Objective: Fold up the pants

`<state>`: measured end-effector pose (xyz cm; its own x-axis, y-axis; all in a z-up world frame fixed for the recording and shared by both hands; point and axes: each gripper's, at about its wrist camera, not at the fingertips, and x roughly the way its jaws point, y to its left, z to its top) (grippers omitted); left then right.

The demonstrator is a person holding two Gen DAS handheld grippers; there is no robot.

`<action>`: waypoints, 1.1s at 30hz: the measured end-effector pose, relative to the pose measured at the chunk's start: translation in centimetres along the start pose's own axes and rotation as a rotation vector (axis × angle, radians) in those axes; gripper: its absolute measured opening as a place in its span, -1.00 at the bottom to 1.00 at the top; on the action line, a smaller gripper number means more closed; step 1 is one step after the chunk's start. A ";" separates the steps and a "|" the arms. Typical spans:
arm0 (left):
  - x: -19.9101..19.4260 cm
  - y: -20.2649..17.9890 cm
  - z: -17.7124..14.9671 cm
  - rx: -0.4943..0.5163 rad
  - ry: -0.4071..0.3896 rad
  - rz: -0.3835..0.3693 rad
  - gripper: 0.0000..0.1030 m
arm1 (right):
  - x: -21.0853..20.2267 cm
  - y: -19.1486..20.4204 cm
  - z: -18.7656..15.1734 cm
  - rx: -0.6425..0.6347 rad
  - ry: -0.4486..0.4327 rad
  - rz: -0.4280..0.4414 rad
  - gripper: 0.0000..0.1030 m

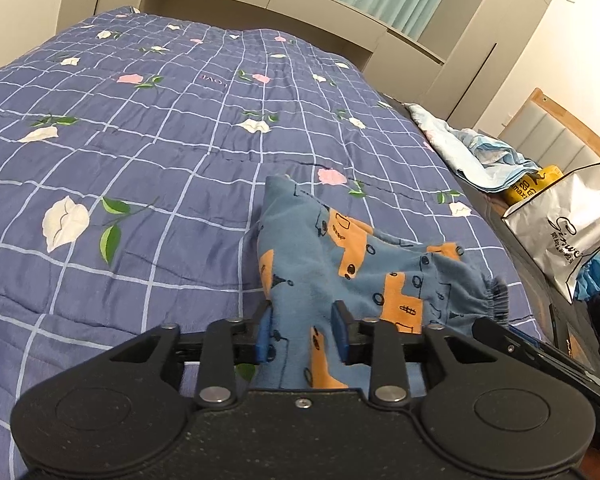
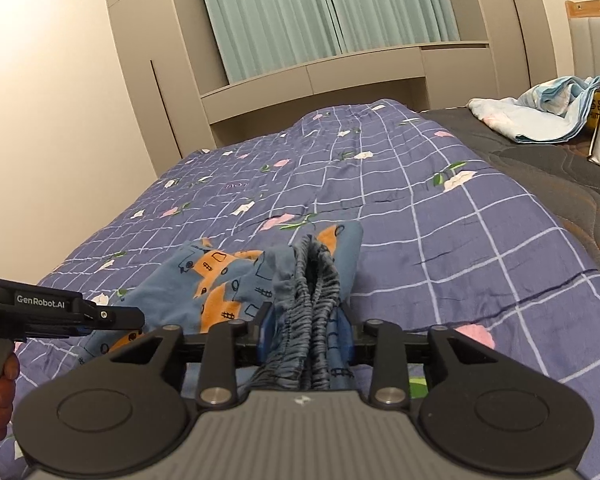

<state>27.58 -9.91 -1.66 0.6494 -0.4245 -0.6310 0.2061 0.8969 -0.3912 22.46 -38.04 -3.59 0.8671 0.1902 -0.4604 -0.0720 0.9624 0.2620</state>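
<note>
Small blue pants with orange truck prints (image 1: pixel 340 264) lie bunched on a blue checked floral quilt (image 1: pixel 140 140). My left gripper (image 1: pixel 303 334) is shut on a fold of the pants' leg cloth. My right gripper (image 2: pixel 306 334) is shut on the gathered elastic waistband (image 2: pixel 312 296); the rest of the pants (image 2: pixel 208 280) trails to its left. The left gripper's body (image 2: pixel 60 312) shows at the left of the right wrist view, and the right gripper's body (image 1: pixel 540 356) at the lower right of the left wrist view. The pants are held bunched between the two grippers, just above the quilt.
The quilt (image 2: pixel 420 220) covers most of the bed. A light blue crumpled cloth (image 1: pixel 472 152) and a white paper bag (image 1: pixel 568 224) sit at the bed's right side on a dark mattress (image 2: pixel 540 160). Beige cabinets and green curtains (image 2: pixel 320 12) stand behind the bed.
</note>
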 end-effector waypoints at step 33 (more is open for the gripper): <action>-14.7 -2.6 -8.3 0.168 -0.218 0.076 0.99 | -15.5 5.2 -2.9 -0.156 -0.123 -0.058 1.00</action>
<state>11.37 -7.00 3.06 0.8058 -0.3346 -0.4887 0.2572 0.9410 -0.2201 7.24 -35.43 2.49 0.9249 0.1177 -0.3615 -0.0874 0.9912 0.0992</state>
